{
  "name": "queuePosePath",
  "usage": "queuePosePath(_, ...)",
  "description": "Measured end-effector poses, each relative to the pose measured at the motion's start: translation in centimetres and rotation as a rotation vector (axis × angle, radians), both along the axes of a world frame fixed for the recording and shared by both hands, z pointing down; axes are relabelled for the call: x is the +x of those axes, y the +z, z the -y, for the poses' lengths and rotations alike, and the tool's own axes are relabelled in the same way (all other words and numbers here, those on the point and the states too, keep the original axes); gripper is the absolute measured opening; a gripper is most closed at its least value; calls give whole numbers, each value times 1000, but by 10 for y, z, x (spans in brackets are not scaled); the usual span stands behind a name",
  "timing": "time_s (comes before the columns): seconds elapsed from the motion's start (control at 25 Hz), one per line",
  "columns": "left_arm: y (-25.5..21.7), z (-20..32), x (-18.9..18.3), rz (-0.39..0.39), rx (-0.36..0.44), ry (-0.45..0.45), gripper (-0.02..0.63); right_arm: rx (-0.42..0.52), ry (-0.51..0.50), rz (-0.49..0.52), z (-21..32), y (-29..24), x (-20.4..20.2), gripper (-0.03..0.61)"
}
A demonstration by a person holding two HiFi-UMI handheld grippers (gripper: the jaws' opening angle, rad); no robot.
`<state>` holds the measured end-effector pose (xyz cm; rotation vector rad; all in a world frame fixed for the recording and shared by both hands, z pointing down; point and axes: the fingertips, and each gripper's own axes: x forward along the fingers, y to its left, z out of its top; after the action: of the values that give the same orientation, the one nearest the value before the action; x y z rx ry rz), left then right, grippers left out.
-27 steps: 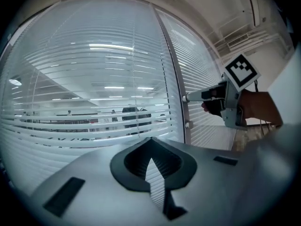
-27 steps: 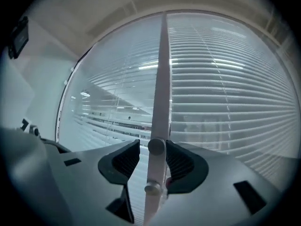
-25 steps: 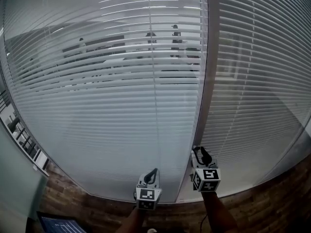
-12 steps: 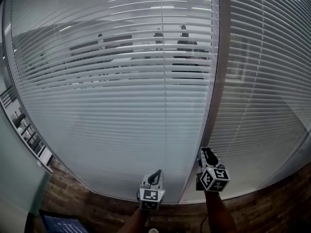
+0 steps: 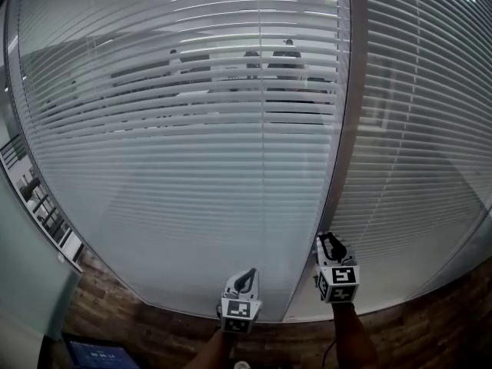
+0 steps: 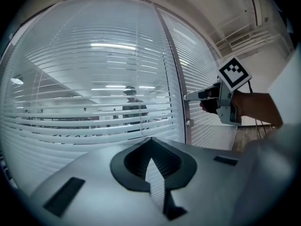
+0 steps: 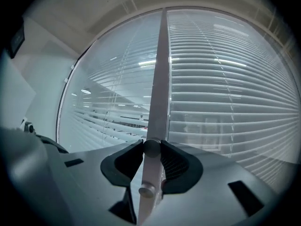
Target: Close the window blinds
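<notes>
White slatted blinds hang behind glass; their upper slats stand part open, with people dimly visible beyond. A second blind hangs right of a grey frame post. My right gripper is at that post. In the right gripper view its jaws have just been closing and now press on a small round knob on the post; a second knob sits just below. My left gripper hovers lower left, shut and empty, pointing at the left blind. The right gripper also shows in the left gripper view.
A thin cord runs down the left blind. A laptop screen glows at the bottom left on the wood-pattern floor. A white wall and a ceiling unit lie to the right.
The right gripper's marker cube has rolled a little while staying at the post. The left gripper has kept still. The head view has shifted slightly.
</notes>
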<state>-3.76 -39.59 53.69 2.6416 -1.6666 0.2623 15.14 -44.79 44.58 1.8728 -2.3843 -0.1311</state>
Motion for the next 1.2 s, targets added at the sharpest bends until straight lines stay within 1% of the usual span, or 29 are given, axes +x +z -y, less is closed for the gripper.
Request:
queuePosePath(0.2, 1, -2, 1, 4, -1, 5, -7, 3, 4, -123, -2, -2, -6, 123)
queuePosePath(0.4, 1, -2, -3, 3, 0, -3, -7, 20, 12, -293, 0, 2, -7, 123)
queuePosePath(0.56, 1, 0, -5, 3, -1, -9, -8, 23, 12, -401, 1, 2, -8, 123)
queuePosePath(0.84, 2, -2, -2, 10, -2, 1, -7, 57, 33, -688, -2, 2, -16, 123)
queuePosePath(1.0, 3, -2, -3, 5, -4, -2, -8, 50, 16, -780, -2, 4, -16, 123)
queuePosePath(1.2, 3, 0, -3, 13, -3, -5, -7, 87, 33, -1036, -2, 9, -18, 123)
